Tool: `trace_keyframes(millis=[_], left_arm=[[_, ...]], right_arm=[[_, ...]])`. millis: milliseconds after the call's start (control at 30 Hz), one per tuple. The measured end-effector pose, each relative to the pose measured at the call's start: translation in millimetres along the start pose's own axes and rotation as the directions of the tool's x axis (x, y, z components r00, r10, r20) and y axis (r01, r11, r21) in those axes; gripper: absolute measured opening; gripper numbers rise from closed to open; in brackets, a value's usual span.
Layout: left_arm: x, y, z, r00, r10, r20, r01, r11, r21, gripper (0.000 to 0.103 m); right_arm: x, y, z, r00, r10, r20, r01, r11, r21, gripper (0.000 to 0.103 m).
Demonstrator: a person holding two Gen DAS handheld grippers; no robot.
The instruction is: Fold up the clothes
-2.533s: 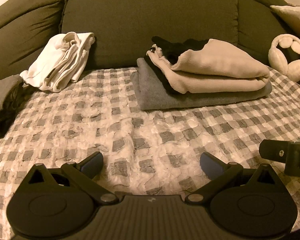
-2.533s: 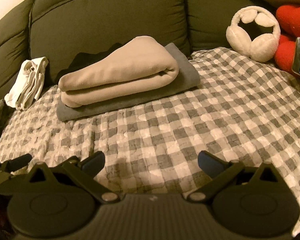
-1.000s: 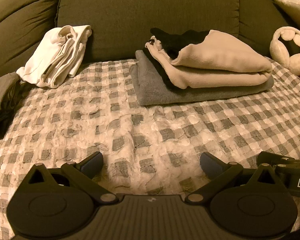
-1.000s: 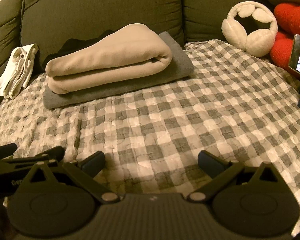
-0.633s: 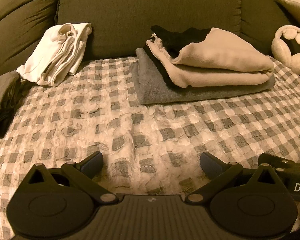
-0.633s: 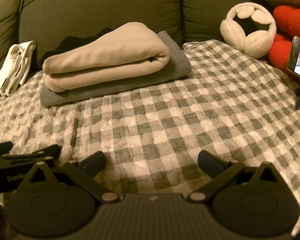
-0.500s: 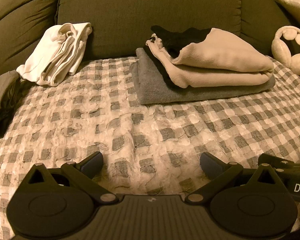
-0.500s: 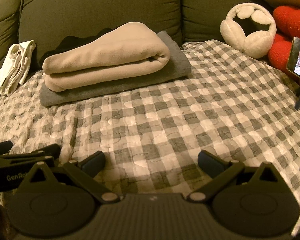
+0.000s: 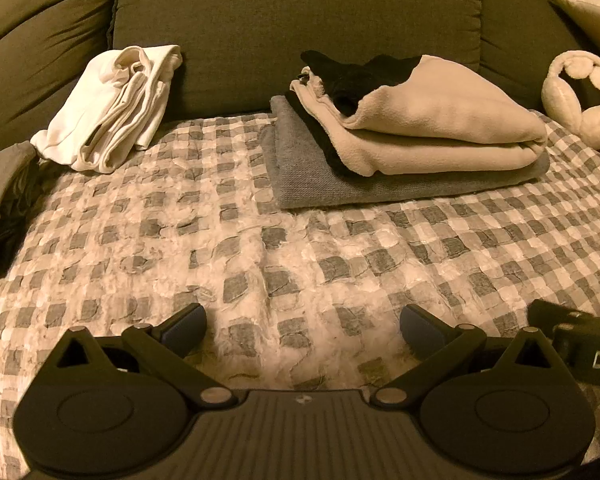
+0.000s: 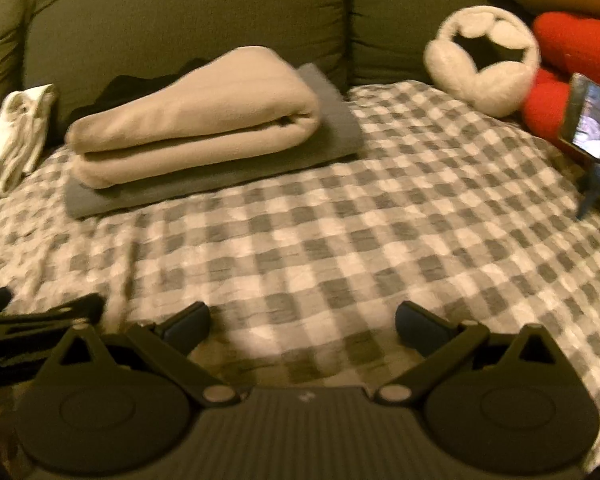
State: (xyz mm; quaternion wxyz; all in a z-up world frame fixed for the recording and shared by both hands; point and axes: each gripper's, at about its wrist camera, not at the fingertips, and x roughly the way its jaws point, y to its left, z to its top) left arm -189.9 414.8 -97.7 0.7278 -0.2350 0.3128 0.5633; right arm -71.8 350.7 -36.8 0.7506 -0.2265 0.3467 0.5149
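Note:
A folded beige fleece [image 9: 432, 132] lies on a folded grey garment [image 9: 308, 172] at the back of the checked blanket, with a black garment [image 9: 356, 76] tucked behind it. The same stack, beige fleece [image 10: 196, 132] over grey garment [image 10: 216, 184], shows in the right wrist view. A folded white garment [image 9: 112, 108] leans on the sofa back at the left; it appears as the white garment [image 10: 18, 132] at the far left of the right view. My left gripper [image 9: 302, 324] and my right gripper [image 10: 302, 322] both hover open over the blanket, holding nothing.
The checked blanket [image 9: 220, 240] covers a dark green sofa [image 9: 300, 8]. A dark grey pile [image 9: 0, 204] sits at the left edge. White earmuffs [image 10: 480, 52], a red cushion [image 10: 572, 48] and a phone on a stand [image 10: 592, 128] are at the right.
The right wrist view has shifted slightly and is blurred with motion; the stack sits a little to the right in it. The left view is almost unchanged. Both grippers stay open.

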Motion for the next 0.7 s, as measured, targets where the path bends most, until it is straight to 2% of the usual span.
trace_keyframes(millis=[700], left_arm=[[1.0,1.7,-0.3,1.000,-0.013,0.006,0.013,1.000,0.008,0.103]], right_arm=[[0.5,-1.2,-1.9,1.000,-0.004,0.001,0.004,1.000,0.001,0.103]])
